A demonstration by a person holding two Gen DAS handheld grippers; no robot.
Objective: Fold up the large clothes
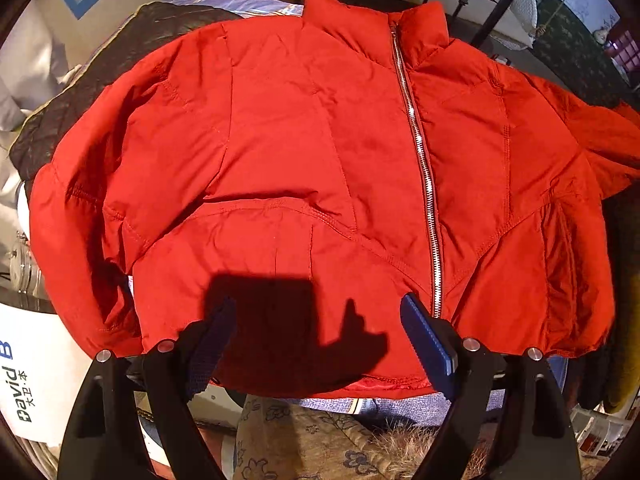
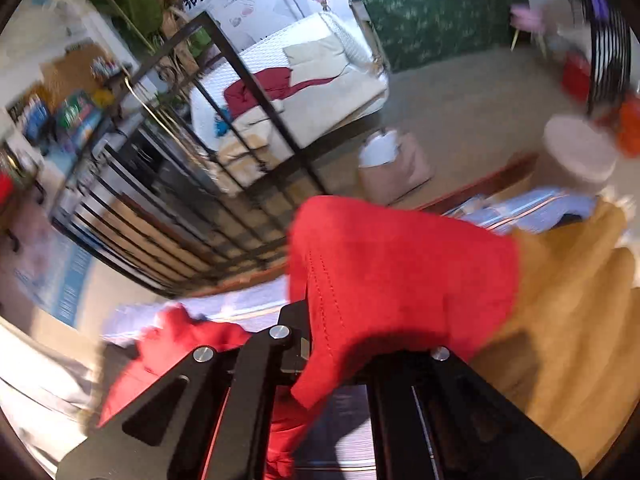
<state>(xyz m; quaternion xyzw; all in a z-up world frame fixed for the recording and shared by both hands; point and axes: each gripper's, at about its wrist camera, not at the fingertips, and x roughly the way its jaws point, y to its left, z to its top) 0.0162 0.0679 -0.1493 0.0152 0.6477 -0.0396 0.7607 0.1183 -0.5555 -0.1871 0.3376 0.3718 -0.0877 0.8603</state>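
Observation:
A red zip-up jacket (image 1: 304,160) lies spread front-up on the bed, collar at the far side, silver zipper (image 1: 420,168) running down its right half. My left gripper (image 1: 320,340) is open just above the jacket's bottom hem, its blue-padded fingers (image 1: 426,340) apart and empty. In the right wrist view, red jacket fabric (image 2: 400,272), likely a sleeve, drapes over my right gripper (image 2: 352,344) and hides its fingertips. The gripper appears shut on this fabric and holds it lifted.
A dark quilted garment (image 1: 80,92) lies under the jacket at far left. A patterned cushion (image 1: 320,440) sits below the hem. A black metal bed frame (image 2: 208,152) stands behind. A mustard cloth (image 2: 568,320) and striped blue sheet (image 2: 532,208) lie at right.

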